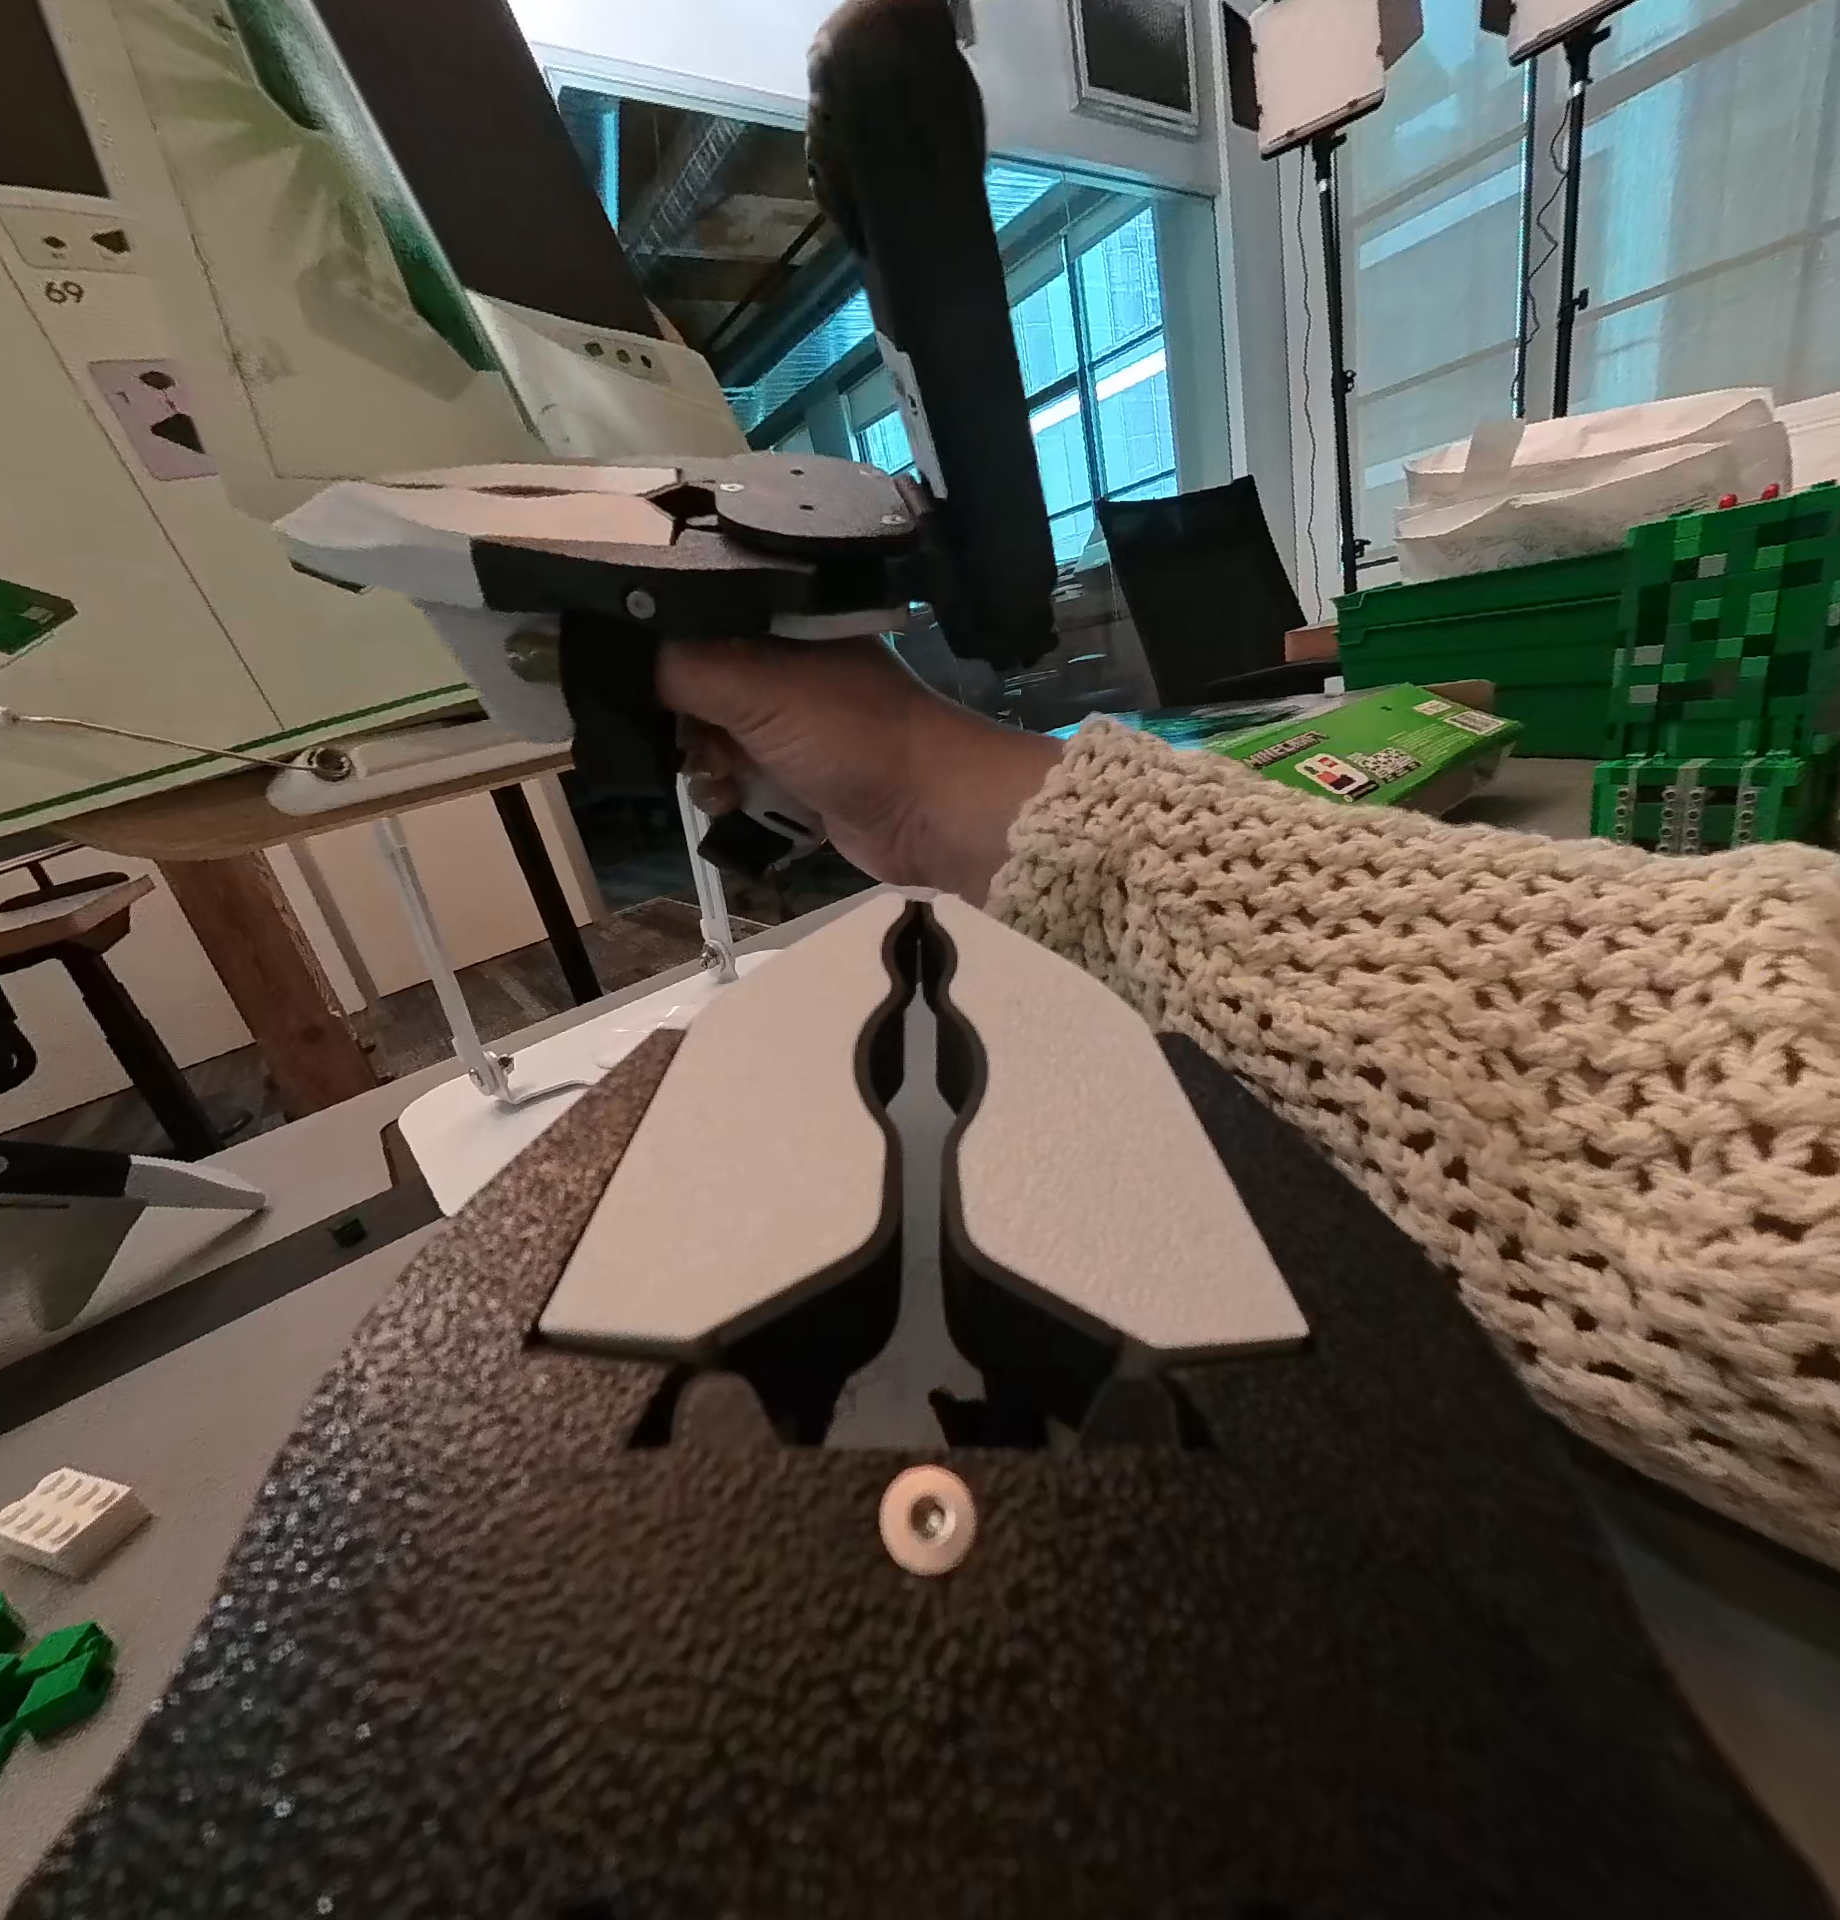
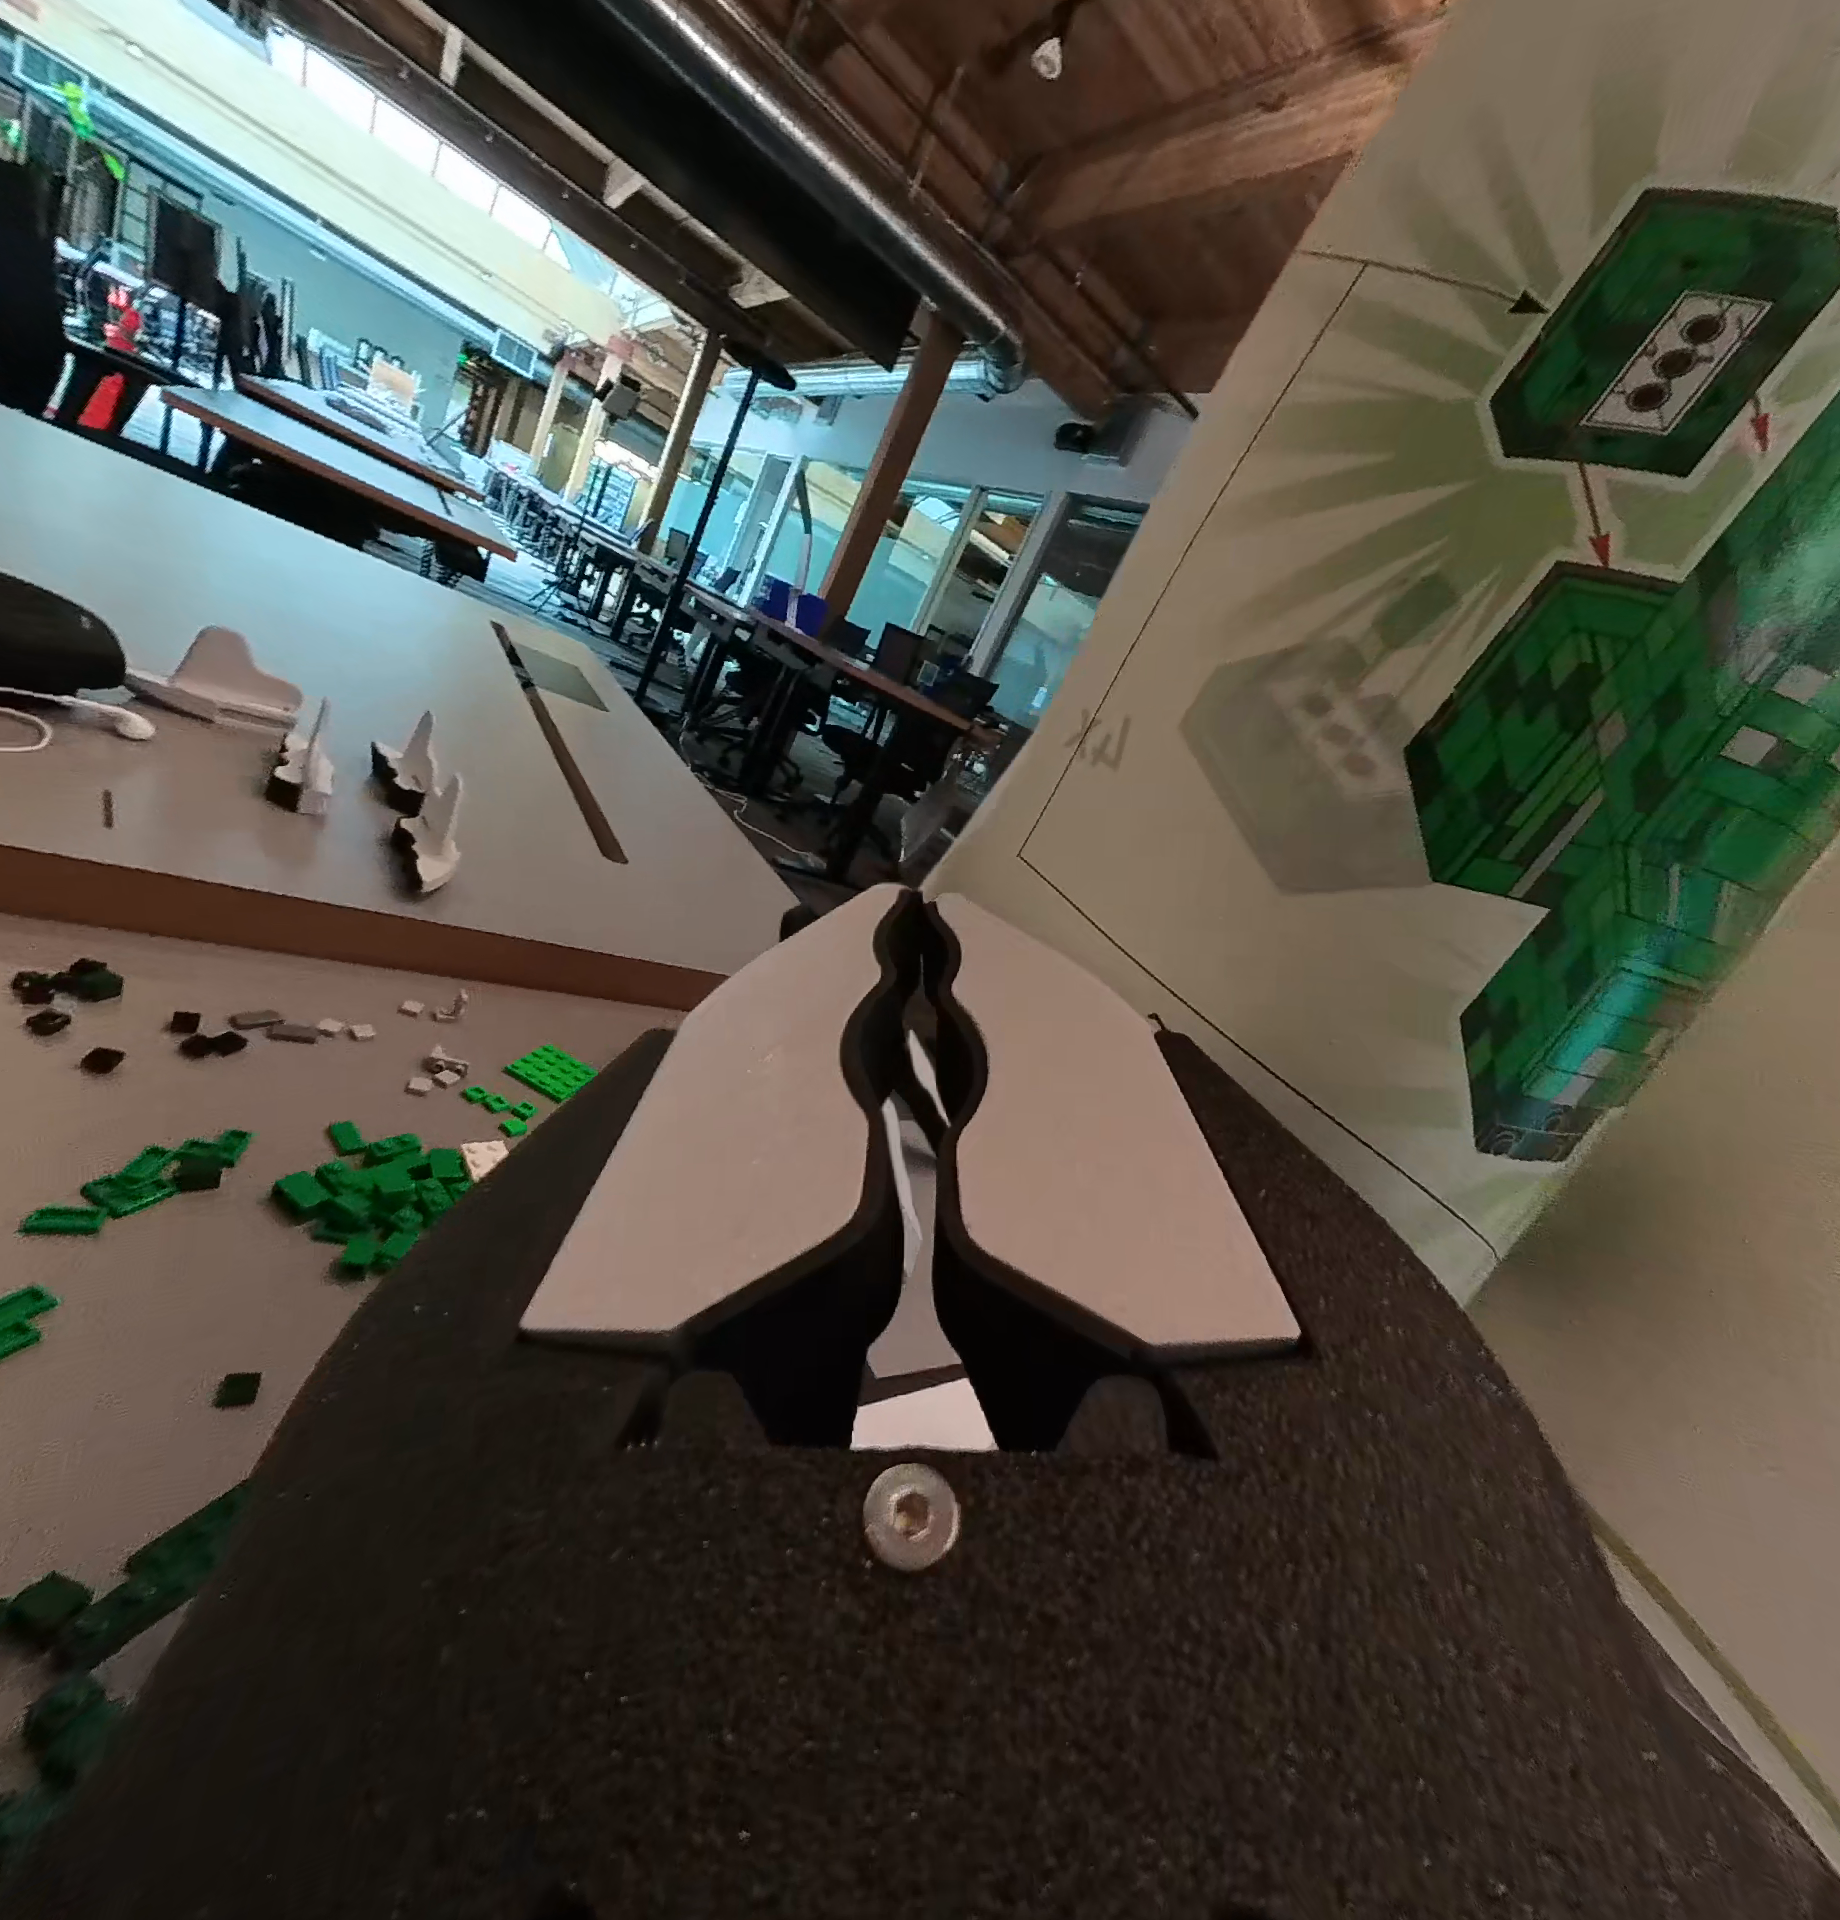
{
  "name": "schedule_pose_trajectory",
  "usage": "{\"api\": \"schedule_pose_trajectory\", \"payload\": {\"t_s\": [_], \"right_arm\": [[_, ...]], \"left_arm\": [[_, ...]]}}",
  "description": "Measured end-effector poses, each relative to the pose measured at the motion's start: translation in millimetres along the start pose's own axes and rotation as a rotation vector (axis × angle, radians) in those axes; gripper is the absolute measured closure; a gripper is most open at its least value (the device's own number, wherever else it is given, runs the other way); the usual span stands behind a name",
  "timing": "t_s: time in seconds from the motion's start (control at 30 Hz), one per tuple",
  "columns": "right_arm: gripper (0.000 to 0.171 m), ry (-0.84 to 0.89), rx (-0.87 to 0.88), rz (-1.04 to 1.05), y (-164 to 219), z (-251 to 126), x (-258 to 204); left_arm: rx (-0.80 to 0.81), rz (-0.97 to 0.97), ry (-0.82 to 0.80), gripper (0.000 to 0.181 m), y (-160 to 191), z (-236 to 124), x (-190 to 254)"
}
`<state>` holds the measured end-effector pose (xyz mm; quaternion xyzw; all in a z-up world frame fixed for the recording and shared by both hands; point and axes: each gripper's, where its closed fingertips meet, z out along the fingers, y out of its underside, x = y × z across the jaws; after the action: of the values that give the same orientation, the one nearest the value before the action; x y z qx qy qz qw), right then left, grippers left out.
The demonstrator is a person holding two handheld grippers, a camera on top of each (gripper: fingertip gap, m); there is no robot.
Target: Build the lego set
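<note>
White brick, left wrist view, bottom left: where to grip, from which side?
Judgement: take the white brick from above, left gripper fingers across its two short side walls. It lies apart from the green bricks, top face up on the table, sides free.

You are wearing a cream open-knit sleeve (image 1: 1415, 1091), gripping pebbled black grippers with pale grey fingers (image 1: 750, 1164); green, black and white bricks (image 2: 376, 1184) are dotting the grey table (image 2: 168, 1351) beside a green-checkered model (image 1: 1747, 644).

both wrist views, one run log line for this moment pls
left gripper: shut, empty | right gripper: shut at instruction booklet page | loose green bricks: untouched on table
</note>
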<state>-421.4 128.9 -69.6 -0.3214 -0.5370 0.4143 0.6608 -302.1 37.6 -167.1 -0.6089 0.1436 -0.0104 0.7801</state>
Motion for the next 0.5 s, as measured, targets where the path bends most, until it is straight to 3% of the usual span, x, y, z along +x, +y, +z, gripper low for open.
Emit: {"api": "schedule_pose_trajectory", "payload": {"t_s": [0.3, 0.5], "right_arm": [[0.171, -0.054, -0.046, -0.024, 6, 6, -12], [0.171, 0.018, -0.16, -0.063, 20, 27, -16]], "left_arm": [[0.001, -0.004, -0.001, 0.181, 0, 0, 0], [0.001, -0.005, -0.002, 0.181, 0, 0, 0]]}}
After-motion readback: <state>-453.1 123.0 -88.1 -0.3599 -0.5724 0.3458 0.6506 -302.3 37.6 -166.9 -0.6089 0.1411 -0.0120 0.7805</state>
